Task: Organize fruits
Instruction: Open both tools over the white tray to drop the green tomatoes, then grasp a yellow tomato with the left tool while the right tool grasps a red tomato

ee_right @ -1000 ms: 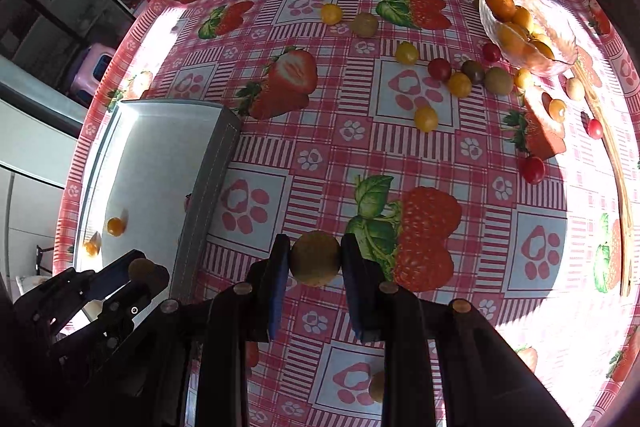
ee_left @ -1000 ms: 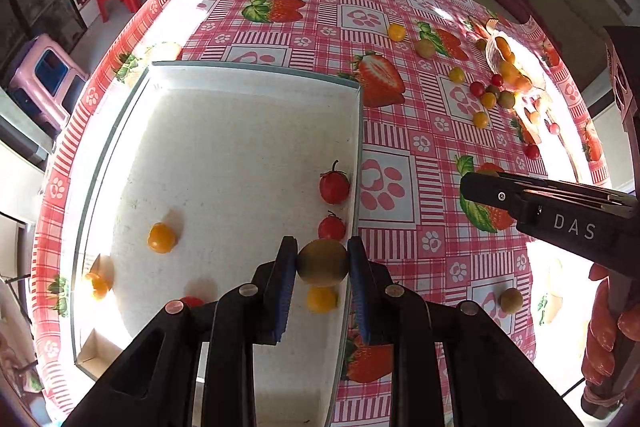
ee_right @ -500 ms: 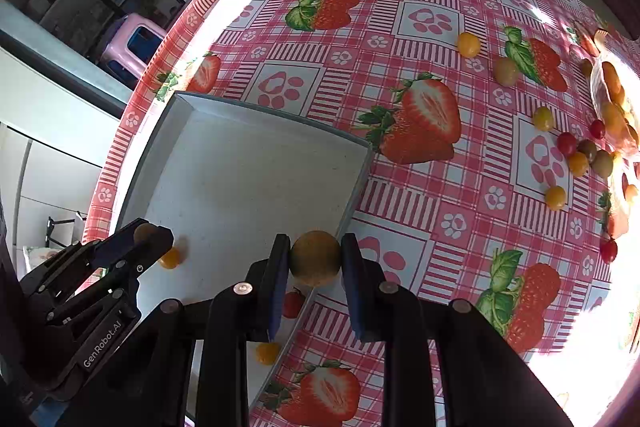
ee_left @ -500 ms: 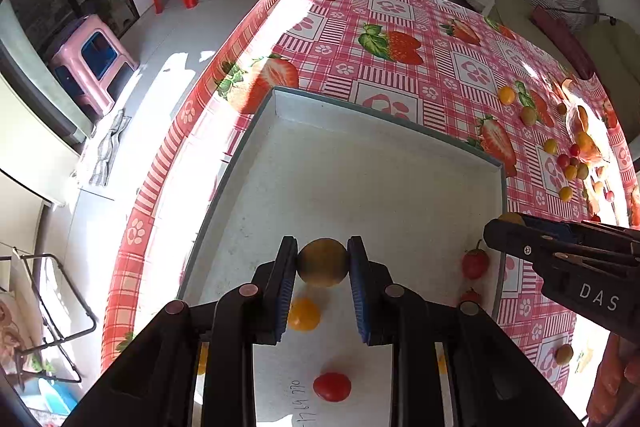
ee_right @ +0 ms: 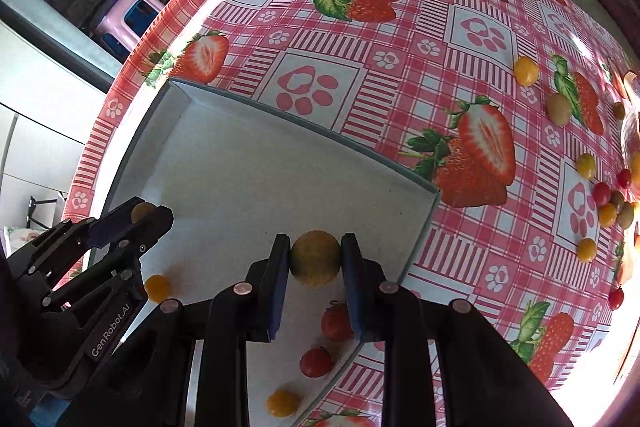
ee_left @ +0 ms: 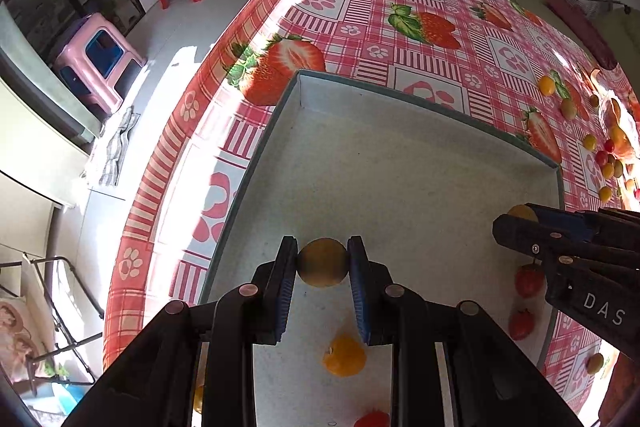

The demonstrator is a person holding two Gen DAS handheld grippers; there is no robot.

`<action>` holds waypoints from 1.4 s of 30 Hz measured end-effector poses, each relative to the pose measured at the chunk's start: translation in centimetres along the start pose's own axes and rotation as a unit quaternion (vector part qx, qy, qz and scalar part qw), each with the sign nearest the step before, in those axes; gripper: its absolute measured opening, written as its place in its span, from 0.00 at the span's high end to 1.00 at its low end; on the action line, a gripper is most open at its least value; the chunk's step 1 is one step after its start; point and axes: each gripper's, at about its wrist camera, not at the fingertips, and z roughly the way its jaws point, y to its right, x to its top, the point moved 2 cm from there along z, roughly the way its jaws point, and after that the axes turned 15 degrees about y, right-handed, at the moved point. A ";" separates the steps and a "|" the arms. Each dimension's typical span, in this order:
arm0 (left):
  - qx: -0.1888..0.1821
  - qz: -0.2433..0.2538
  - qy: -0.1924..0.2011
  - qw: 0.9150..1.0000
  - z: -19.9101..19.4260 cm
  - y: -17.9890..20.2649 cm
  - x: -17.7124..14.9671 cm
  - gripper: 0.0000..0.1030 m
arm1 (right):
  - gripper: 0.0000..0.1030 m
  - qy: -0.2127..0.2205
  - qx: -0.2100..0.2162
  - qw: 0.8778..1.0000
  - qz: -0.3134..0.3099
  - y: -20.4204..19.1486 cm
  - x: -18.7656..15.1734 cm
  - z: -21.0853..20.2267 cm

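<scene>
Left tongs (ee_left: 322,263) closed on a brownish-yellow round fruit (ee_left: 322,262), pinched btwn blue pads (ee_left: 285,291), held above the white tray (ee_left: 400,187). Right tongs (ee_right: 315,259) likewise clamped on a yellow-green fruit (ee_right: 315,258), also over the tray, near its right wall (ee_right: 424,227).

In left wrist view, right tongs come in at 3 o'clock w/ fruit tip just visible. In right wrist view, left tongs sit at 8 o'clock.

Tray contents, left view: orange tomato (ee_left: 345,355) at 6 o'clock under the tongs, red one (ee_left: 372,419) at bottom edge, two red tomatoes (ee_left: 528,281) by right wall at 4 o'clock. Right view: orange one (ee_right: 157,287) at 8 o'clock, two red (ee_right: 316,362) + one orange (ee_right: 282,403) at 6 o'clock.

Tray lies on tabletop (ee_right: 400,39) w/ pink strawberry-print cloth. Loose fruits on cloth at 2-3 o'clock, well apart from tray: yellow (ee_right: 525,71), green (ee_right: 559,109), then a cluster of red/yellow/green (ee_right: 608,205). Glass bowl (ee_left: 618,131) w/ fruit at far right edge, partly blown out by sun.
</scene>
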 end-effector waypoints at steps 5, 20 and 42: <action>0.001 0.002 -0.007 1.000 0.4 0.1 -0.2 0.73 | 0.72 -0.010 -0.005 1.000 -0.001 0.1 -0.2 1.0; 0.014 0.017 -0.003 1.000 -0.1 0.8 -0.2 0.25 | 0.53 0.007 0.018 1.000 0.021 0.1 0.1 0.1; -0.063 0.105 0.004 0.993 -4.4 12.9 0.8 0.25 | 0.25 0.046 -0.068 0.986 0.145 14.5 -6.0 -8.9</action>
